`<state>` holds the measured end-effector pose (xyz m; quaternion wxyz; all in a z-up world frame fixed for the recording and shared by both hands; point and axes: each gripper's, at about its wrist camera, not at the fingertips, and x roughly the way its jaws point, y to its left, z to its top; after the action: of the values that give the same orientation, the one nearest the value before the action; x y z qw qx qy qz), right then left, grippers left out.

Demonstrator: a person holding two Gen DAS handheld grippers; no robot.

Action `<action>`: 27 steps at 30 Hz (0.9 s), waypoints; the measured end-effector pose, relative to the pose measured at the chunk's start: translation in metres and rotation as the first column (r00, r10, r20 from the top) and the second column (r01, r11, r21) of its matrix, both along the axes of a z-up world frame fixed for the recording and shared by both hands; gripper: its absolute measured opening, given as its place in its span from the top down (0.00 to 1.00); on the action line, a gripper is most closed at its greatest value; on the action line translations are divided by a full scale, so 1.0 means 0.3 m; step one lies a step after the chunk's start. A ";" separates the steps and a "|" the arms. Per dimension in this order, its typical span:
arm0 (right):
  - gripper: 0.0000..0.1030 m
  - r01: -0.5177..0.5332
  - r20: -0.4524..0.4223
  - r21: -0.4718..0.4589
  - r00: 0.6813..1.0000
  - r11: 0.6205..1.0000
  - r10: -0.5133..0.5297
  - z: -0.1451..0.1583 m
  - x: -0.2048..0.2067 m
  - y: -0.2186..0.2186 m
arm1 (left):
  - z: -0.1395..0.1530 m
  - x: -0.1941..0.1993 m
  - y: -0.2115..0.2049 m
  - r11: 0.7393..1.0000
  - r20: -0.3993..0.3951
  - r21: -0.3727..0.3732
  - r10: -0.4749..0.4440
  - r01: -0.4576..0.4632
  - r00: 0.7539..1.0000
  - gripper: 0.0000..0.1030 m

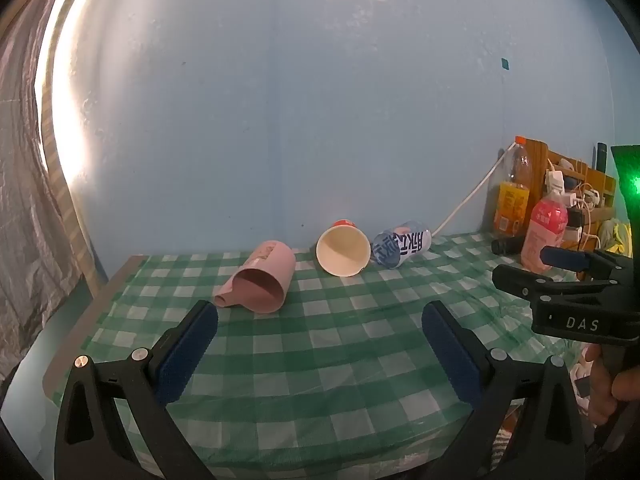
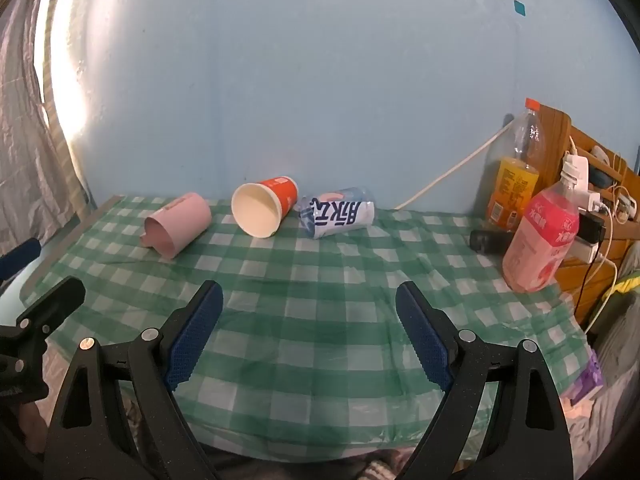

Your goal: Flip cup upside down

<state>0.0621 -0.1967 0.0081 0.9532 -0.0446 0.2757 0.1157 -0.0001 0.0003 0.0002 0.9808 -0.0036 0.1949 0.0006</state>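
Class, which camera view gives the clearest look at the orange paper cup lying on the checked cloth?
The right wrist view: the orange paper cup shows its open mouth and printed orange side. In the left wrist view the cup faces the camera, so mostly its cream inside shows.

My left wrist view looks forward along its tongs [image 1: 320, 344] from low over the near edge of the surface [image 1: 320, 320], facing the blue wall [image 1: 280, 100]. My right wrist view sits beside it, facing the same way at a similar height. Both share the three cups lying near the wall and the bottles at right; each catches the other tongs at its side edge.
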 end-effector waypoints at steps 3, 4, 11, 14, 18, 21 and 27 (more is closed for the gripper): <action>0.15 0.000 -0.001 0.001 1.000 1.000 0.000 0.001 0.001 -0.001 | 0.001 -0.001 0.002 1.000 0.001 0.001 0.000 0.000 1.000 0.00; 0.15 0.000 -0.002 -0.001 1.000 1.000 0.000 -0.007 -0.004 0.010 | 0.002 -0.003 0.004 1.000 0.001 0.001 0.001 -0.001 1.000 0.00; 0.15 -0.001 -0.003 -0.002 1.000 1.000 0.001 -0.005 -0.002 0.009 | 0.002 -0.002 0.003 1.000 0.001 0.004 0.001 -0.001 1.000 0.00; 0.15 -0.002 -0.004 -0.006 1.000 1.000 0.002 -0.008 -0.004 0.012 | 0.005 -0.007 0.009 1.000 0.003 0.004 0.000 0.000 1.000 0.00; 0.15 -0.003 -0.004 -0.010 1.000 1.000 0.003 -0.013 -0.011 0.023 | 0.001 -0.001 0.003 1.000 -0.001 0.002 0.002 -0.002 1.000 0.00; 0.15 -0.003 -0.004 -0.010 1.000 1.000 0.003 -0.014 -0.010 0.025 | 0.001 -0.001 0.003 1.000 0.000 0.003 0.001 -0.001 1.000 0.00; 0.15 -0.004 -0.005 -0.010 1.000 1.000 0.004 -0.015 -0.010 0.025 | 0.001 0.000 0.002 1.000 -0.002 0.004 0.001 -0.001 1.000 0.00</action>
<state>0.0592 -0.1891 0.0037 0.9520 -0.0499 0.2786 0.1165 -0.0002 0.0010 0.0004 0.9807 -0.0017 0.1957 0.0012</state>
